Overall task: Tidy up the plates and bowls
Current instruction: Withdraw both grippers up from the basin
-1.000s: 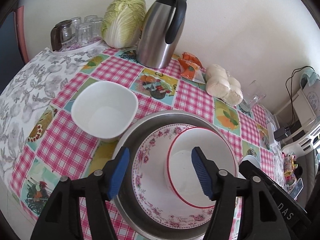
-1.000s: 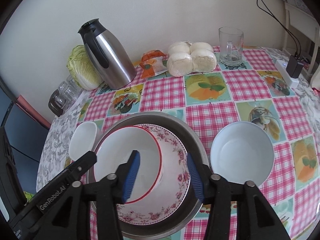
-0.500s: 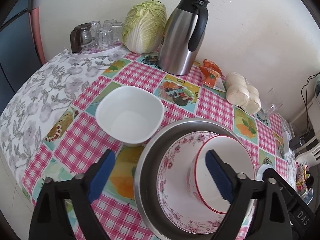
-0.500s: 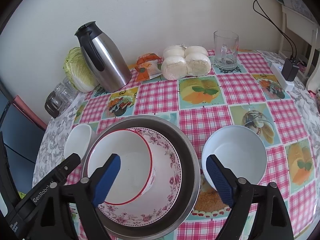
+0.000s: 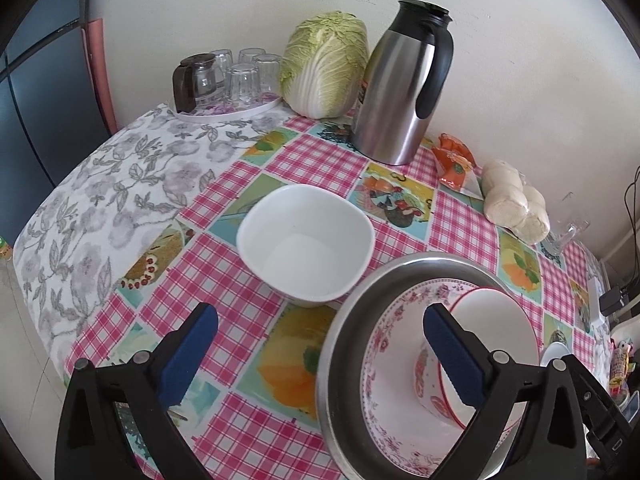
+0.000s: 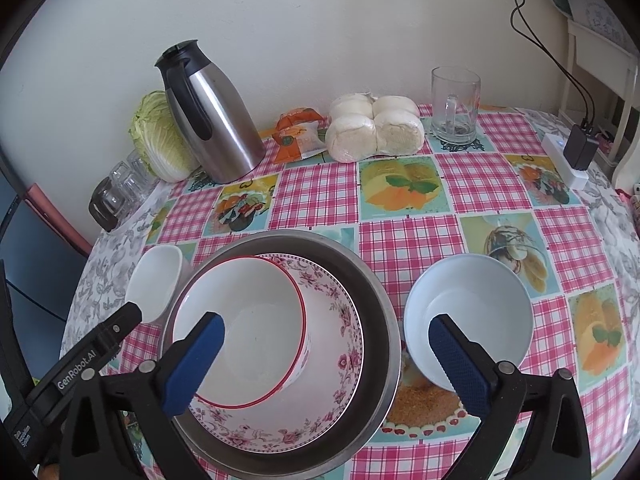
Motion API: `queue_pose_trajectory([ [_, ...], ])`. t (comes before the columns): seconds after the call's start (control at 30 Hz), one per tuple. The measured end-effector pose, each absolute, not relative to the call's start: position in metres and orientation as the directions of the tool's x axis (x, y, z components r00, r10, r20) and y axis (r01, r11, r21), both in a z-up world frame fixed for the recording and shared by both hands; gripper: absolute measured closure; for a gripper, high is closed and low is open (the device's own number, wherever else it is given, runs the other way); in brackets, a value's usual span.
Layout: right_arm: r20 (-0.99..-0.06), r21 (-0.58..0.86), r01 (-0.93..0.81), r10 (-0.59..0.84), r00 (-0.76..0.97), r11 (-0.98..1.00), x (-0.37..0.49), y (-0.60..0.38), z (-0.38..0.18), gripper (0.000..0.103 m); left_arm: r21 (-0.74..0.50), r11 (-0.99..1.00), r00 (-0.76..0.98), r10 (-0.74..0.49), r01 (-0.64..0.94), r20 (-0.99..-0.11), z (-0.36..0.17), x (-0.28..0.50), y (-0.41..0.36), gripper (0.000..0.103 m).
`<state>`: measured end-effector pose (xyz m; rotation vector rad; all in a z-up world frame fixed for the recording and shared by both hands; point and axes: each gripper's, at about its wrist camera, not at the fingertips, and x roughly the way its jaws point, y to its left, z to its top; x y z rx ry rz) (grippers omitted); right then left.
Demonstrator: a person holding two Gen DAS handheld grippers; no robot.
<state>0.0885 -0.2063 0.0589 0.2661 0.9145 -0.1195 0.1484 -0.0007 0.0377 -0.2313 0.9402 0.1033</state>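
Observation:
A steel basin (image 6: 372,280) holds a floral bowl (image 6: 344,340), and a red-rimmed white bowl (image 6: 248,320) sits tilted inside that. The jaws of my right gripper (image 6: 326,320) are opening wide above this stack, and the pads touch nothing. A pale blue bowl (image 6: 468,312) stands just right of the basin. In the left wrist view a square white bowl (image 5: 308,240) sits left of the basin (image 5: 340,340). My left gripper (image 5: 320,316) hovers near that bowl's front edge. Its jaws are opening too, with nothing gripped between them.
Along the wall stand a steel thermos jug (image 5: 400,84), a cabbage (image 5: 324,64), a tray of glasses (image 5: 236,76), an orange packet (image 6: 298,132), wrapped buns (image 6: 376,128) and a glass mug (image 6: 454,106). A power strip (image 6: 568,160) lies at the table's right edge.
Both grippers' jaws have spread much wider. The left wrist view has swung left, so the square white bowl now sits near its middle. The stacked bowls have not moved.

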Motion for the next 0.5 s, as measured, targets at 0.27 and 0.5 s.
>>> queue_pose_trajectory([
  [0.27, -0.802, 0.151, 0.202, 0.001, 0.598, 0.968, 0.089, -0.198, 0.057, 0.0, -0.149, 0.965, 0.586, 0.005, -0.214, -0.811, 0.036, 0.15, 0.016, 0.001],
  [0.5, -0.806, 0.125, 0.188, -0.011, 0.592, 0.974, 0.09, -0.188, 0.056, 0.0, -0.151, 0.961, 0.577, 0.009, -0.23, -0.817, 0.034, 0.152, 0.031, 0.001],
])
